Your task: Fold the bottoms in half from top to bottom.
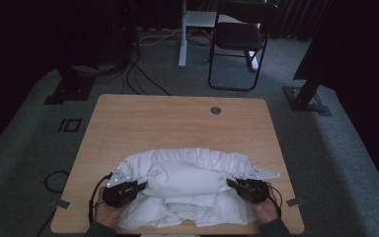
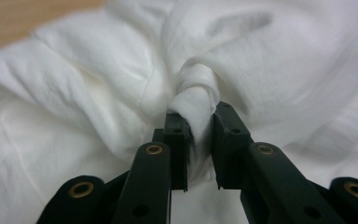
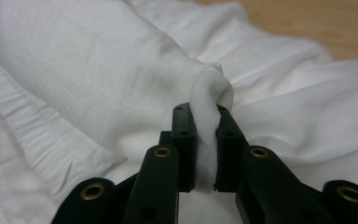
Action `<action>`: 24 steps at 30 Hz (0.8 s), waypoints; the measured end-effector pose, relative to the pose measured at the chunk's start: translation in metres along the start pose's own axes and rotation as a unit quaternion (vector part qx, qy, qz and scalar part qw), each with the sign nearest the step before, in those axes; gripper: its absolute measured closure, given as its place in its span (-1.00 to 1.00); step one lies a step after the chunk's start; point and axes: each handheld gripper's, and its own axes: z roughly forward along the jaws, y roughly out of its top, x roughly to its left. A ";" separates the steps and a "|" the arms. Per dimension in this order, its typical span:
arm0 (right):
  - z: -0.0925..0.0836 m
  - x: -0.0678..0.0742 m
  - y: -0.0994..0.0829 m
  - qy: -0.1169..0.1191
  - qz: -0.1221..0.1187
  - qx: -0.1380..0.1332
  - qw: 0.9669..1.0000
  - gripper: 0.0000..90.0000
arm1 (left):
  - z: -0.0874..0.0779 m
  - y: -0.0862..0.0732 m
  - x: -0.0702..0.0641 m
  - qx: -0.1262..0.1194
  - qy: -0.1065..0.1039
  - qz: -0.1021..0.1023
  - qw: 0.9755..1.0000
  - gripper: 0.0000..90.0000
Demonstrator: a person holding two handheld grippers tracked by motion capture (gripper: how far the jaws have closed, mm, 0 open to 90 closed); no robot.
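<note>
A: When you looked down from the high view, how many things lay on the tabletop (image 1: 128, 123)?

B: One white cloth (image 1: 185, 187), bunched into a mound in the lower middle of the frame, near the front edge. Two grippers were on it, one at each end of a rolled bulge across its middle.

A: And how did the grippers stand?

B: The left gripper (image 1: 139, 184) sat at the lower left of the mound. In the left gripper view its jaws (image 2: 199, 147) were nearly pressed together, pinching a gathered twist of the cloth (image 2: 98, 93). The right gripper (image 1: 233, 183) sat at the lower right. In the right gripper view it (image 3: 206, 149) pinched a similar fold of the cloth (image 3: 98, 70) that rose just above the jaw tips.

A: What else was on the wood?

B: One round cable hole (image 1: 215, 110) in the upper right of the tabletop, well apart from the cloth. The far half of the surface was bare wood.

A: And beyond it?

B: One dark folding chair (image 1: 239, 39) at the top centre, one white desk leg (image 1: 182, 34) just left of it, two black stand bases (image 1: 71, 89) at upper left and upper right, and several cables (image 1: 138, 74) on the grey carpet.

A: Did anything block the view?

B: The cloth's own folds hid its underside and the tips of both grippers from above.
</note>
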 end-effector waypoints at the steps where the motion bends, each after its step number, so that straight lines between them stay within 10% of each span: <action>1: 0.001 0.001 -0.003 0.002 0.000 0.006 1.000 0.79 | 0.002 -0.001 -0.002 0.008 0.007 0.009 1.000 0.73; 7: 0.012 0.004 -0.010 0.008 -0.010 0.045 0.999 0.79 | 0.018 -0.004 -0.008 0.038 0.024 0.019 0.999 0.73; 24: 0.038 -0.012 0.002 -0.015 -0.009 0.067 0.998 0.79 | 0.037 0.007 -0.001 0.026 0.055 0.006 0.998 0.73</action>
